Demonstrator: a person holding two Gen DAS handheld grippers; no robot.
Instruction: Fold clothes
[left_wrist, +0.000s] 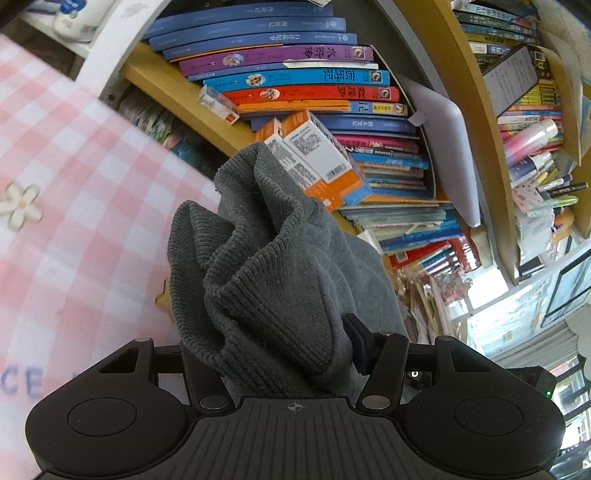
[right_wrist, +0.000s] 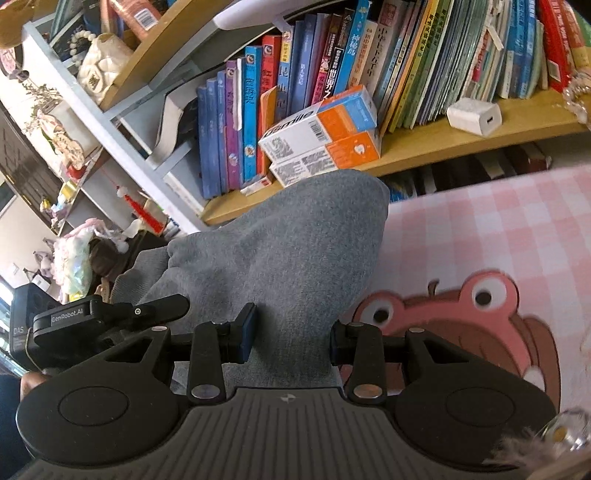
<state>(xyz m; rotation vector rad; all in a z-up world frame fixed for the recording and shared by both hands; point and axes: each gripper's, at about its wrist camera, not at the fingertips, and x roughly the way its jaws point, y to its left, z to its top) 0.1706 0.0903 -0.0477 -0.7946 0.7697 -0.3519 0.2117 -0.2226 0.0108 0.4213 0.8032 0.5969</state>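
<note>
A grey garment with a dark ribbed cuff (left_wrist: 258, 280) bunches up between the fingers of my left gripper (left_wrist: 273, 350), which is shut on it and holds it in the air. The same grey garment (right_wrist: 288, 254) runs between the fingers of my right gripper (right_wrist: 291, 338), which is shut on its smooth grey cloth. The other gripper (right_wrist: 92, 317) shows at the left of the right wrist view, close beside. Both hold the garment lifted above the pink checked tablecloth (right_wrist: 480, 229).
A wooden bookshelf (right_wrist: 424, 144) packed with books stands right behind the garment. Orange and white boxes (right_wrist: 325, 136) and a white charger (right_wrist: 474, 116) lie on its shelf. The pink checked cloth (left_wrist: 74, 206) with a frog print (right_wrist: 480, 306) lies below.
</note>
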